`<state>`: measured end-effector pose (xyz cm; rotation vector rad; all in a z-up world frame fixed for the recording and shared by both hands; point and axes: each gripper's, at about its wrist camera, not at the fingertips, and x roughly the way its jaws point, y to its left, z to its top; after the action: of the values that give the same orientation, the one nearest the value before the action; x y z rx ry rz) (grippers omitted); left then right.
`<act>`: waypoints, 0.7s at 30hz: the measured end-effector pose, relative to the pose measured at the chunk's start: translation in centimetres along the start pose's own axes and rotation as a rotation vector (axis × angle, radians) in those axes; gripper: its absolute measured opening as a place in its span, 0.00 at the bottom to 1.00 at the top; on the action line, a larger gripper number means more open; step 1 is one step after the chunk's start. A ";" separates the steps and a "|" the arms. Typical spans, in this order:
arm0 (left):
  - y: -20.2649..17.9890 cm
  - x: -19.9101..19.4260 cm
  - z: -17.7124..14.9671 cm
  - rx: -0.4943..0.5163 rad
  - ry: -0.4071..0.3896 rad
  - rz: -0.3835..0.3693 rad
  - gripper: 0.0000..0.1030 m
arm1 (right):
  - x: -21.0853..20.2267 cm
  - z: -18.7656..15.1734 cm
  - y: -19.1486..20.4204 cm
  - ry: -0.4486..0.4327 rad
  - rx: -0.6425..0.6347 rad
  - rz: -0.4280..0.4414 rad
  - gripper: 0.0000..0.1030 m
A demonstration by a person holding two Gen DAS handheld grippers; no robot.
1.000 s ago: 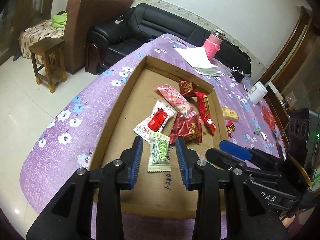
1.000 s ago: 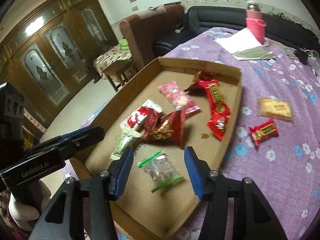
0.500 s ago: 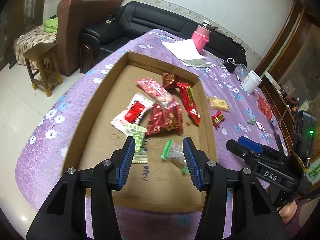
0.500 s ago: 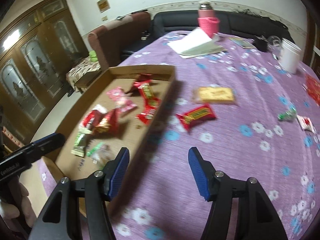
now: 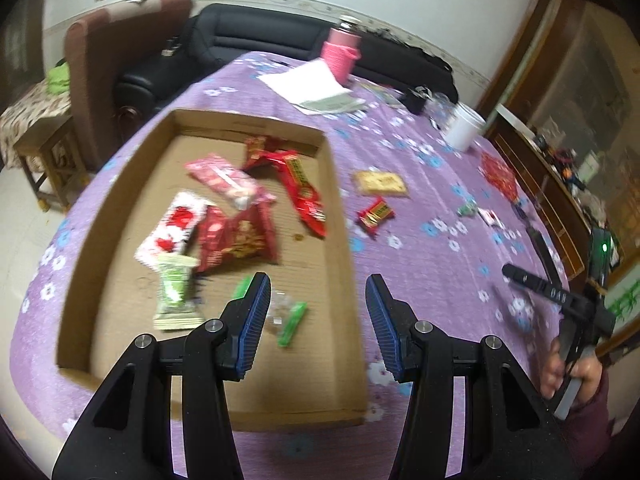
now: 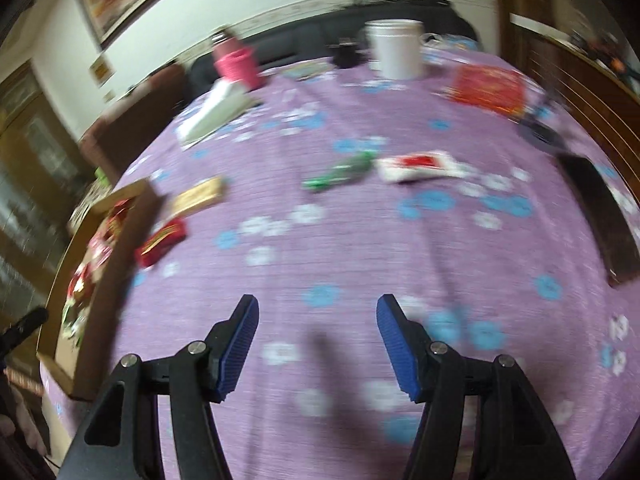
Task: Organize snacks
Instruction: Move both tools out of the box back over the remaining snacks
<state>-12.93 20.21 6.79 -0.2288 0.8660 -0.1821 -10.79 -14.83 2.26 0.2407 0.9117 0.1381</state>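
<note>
Left gripper (image 5: 318, 316) hangs over the near right part of the cardboard tray (image 5: 344, 240), jaws spread wide, nothing between them. Right gripper (image 6: 316, 340) hovers over bare purple flowered tablecloth (image 6: 360, 240), jaws likewise wide and empty; this view is motion-blurred.

Tray contents, left wrist view:
- green-and-white packet (image 5: 175, 298) at near left, flat
- clear packet with green ends (image 5: 286, 312) just right of it, partly behind the left gripper's left finger
- dark red bag (image 5: 236, 238) mid-tray, touching a red-and-white packet (image 5: 174, 228) on its left
- pink packet (image 5: 226, 180) farther back
- long red packet (image 5: 304, 196) along the right side, with a small red wrapper (image 5: 258, 148) at its far end

Loose on the cloth, right of the tray:
- small red candy bar (image 5: 376, 214) near the tray's right wall
- tan biscuit packet (image 5: 380, 182) just beyond it
- farther right, a green candy (image 6: 344, 172) and a white-and-red packet (image 6: 420, 164), close together
- red printed packet (image 6: 488, 88) toward the far right

Far end of the table: white cup (image 6: 394, 52), pink-sleeved bottle (image 5: 340, 52), white papers (image 5: 308, 84). Black sofa (image 5: 248, 40) behind the table.
</note>
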 end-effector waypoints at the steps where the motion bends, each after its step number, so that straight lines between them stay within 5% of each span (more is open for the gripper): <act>1: -0.5 0.2 0.0 0.013 0.006 -0.006 0.48 | -0.1 0.1 -1.0 0.001 0.023 -0.005 0.63; 6: -2.7 1.3 -0.3 0.060 0.044 -0.059 0.48 | 0.1 1.8 -4.1 -0.001 0.131 0.035 0.63; 13: -5.1 2.3 -0.8 0.116 0.080 -0.086 0.48 | 3.1 5.7 -3.3 -0.030 0.205 0.174 0.63; 21: -6.9 3.0 -0.1 0.187 0.089 -0.083 0.48 | 8.7 9.1 -2.0 -0.036 0.224 0.046 0.63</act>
<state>-11.52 12.80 6.39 -0.0823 0.9227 -0.3513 1.75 -16.13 0.39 0.4711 0.8863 0.0734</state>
